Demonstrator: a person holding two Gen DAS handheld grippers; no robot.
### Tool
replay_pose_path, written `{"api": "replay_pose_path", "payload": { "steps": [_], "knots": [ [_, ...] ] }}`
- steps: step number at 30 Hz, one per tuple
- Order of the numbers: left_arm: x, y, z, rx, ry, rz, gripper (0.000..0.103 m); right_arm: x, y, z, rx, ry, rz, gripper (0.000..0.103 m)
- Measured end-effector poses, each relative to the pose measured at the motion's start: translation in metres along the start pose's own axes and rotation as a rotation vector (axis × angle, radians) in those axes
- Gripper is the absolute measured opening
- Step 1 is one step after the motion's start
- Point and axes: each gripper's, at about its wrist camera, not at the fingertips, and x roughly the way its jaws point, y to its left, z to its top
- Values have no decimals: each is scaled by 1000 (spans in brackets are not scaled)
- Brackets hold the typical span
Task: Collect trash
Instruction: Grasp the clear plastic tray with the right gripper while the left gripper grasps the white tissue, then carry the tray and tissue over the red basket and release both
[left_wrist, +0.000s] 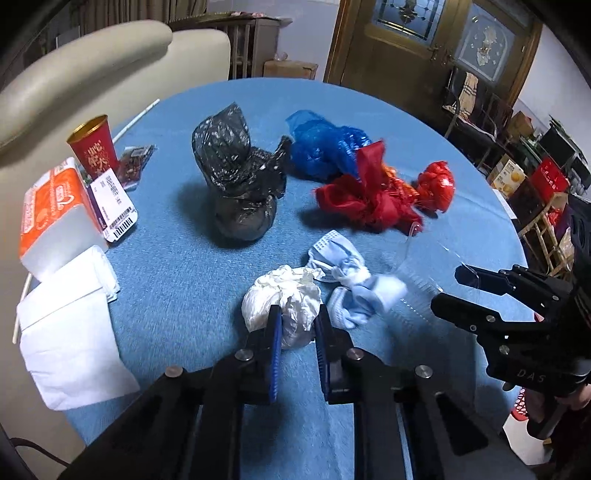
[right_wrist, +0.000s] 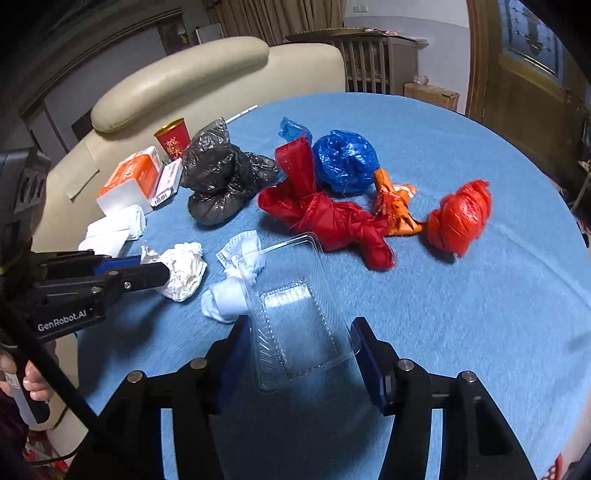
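Your left tongs (left_wrist: 297, 325) are clamped on the crumpled white tissue wad (left_wrist: 284, 299), which sits on the blue worktop (left_wrist: 177, 280) at the near edge of the litter, pinched from both sides. Your right tongs (right_wrist: 301, 350) straddle the clear plastic tray (right_wrist: 295, 310); the fingers (right_wrist: 369, 354) stand at its two long sides, but you cannot tell whether they press on it yet. The tray's long axis runs away from you, in line with those tongs, so a squeeze would take it across its narrow width. The crumpled blue face mask (left_wrist: 343, 273) lies between the wad and the tray, near both tongs. The knotted black bag (left_wrist: 240, 177), blue bag (left_wrist: 325, 147) and red bags (left_wrist: 369, 195) lie farther back.
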Motion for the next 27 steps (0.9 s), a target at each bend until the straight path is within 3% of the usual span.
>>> {"api": "replay_pose_path", "payload": {
  "steps": [6,16,27],
  "knots": [
    [-27,-18,-9,25,-48,9,18,-24,-2,-11,20,-34,-13,58],
    [-70,-67,-16,125,-149,111,18,-69,-9,-40,72,-93,-36,58],
    [-88,-116,-21,220,-180,110,18,-129,-26,-73,121,-152,-80,58]
  ]
}}
